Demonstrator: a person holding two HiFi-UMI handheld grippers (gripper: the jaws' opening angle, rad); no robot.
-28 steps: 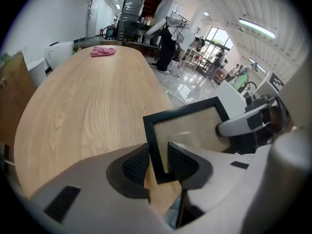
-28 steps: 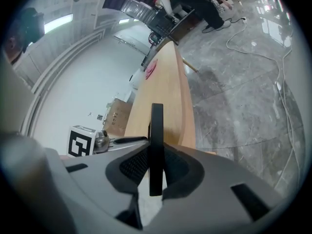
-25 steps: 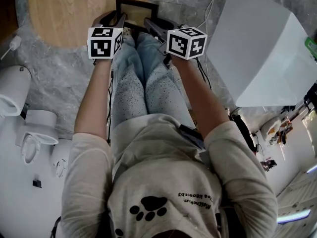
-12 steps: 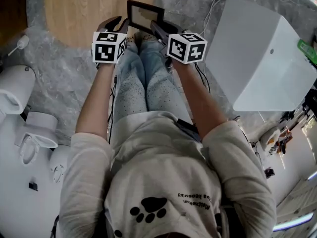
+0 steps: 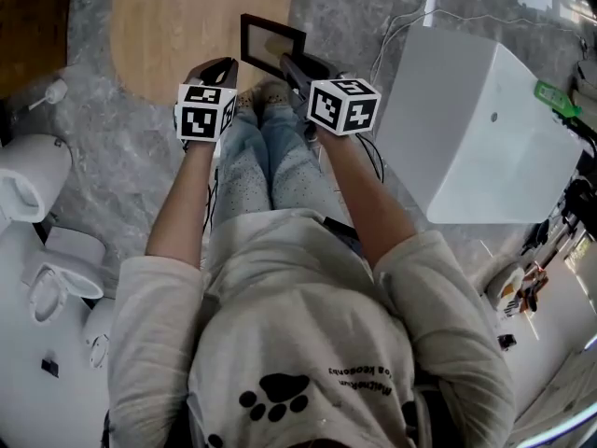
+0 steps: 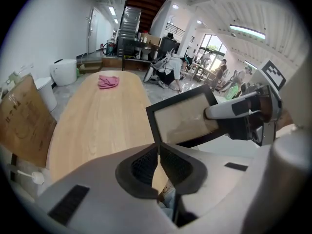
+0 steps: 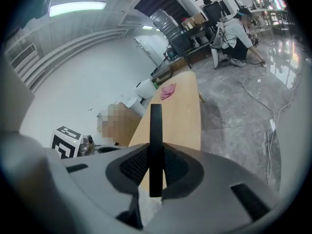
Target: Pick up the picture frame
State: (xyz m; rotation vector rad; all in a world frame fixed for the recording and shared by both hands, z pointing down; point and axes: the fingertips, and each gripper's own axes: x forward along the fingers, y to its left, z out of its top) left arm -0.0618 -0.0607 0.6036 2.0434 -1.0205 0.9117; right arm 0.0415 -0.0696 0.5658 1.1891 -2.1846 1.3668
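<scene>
The right gripper (image 7: 155,147) pinches the black edge of the picture frame (image 7: 155,118). The left gripper (image 6: 158,147), whose jaws have just been closing, nips the frame's lower corner between its pads. The frame hangs tilted in the air before the person's legs, with the wooden tabletop (image 5: 187,26) beyond.

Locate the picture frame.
Head view, top centre, beside the wooden table: the picture frame is clamped in the right gripper, and the jaws of the left gripper have just closed on it.
</scene>
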